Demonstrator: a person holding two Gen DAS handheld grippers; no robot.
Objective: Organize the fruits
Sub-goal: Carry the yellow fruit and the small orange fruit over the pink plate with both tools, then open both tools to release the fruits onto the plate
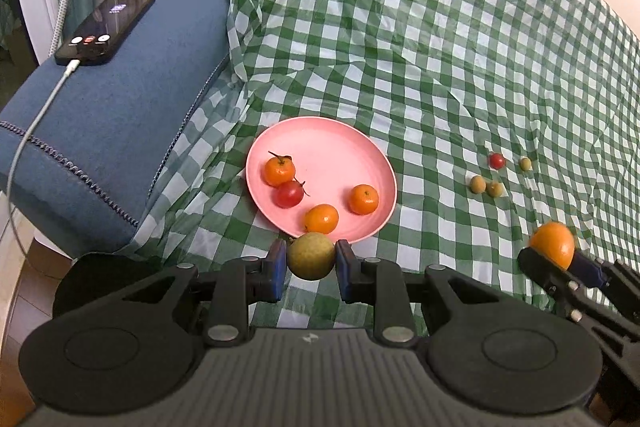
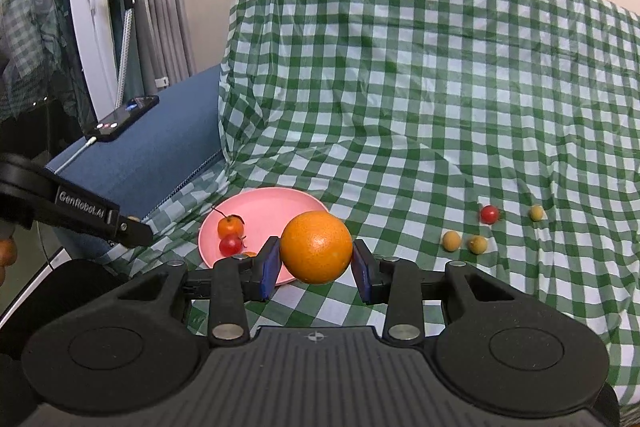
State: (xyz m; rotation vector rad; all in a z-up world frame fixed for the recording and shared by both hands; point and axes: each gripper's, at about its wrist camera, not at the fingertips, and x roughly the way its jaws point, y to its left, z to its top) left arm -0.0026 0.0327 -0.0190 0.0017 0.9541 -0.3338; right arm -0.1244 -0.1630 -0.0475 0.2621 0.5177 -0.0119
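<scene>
My left gripper (image 1: 311,261) is shut on a yellow-green pear (image 1: 311,255) just in front of the near rim of the pink plate (image 1: 340,147). The plate holds three small oranges (image 1: 279,171) and a red fruit (image 1: 288,194). My right gripper (image 2: 316,263) is shut on a large orange (image 2: 316,247), held above the cloth right of the plate (image 2: 272,207); it also shows in the left wrist view (image 1: 554,245). Small loose fruits lie on the cloth to the right: a red one (image 1: 497,160) and three yellowish ones (image 1: 477,184).
A green checked cloth (image 1: 440,47) covers the sofa seat and back. A blue armrest (image 1: 120,115) on the left bears a phone (image 1: 106,27) with a charging cable. A white ring light stand (image 2: 86,7) stands behind the armrest.
</scene>
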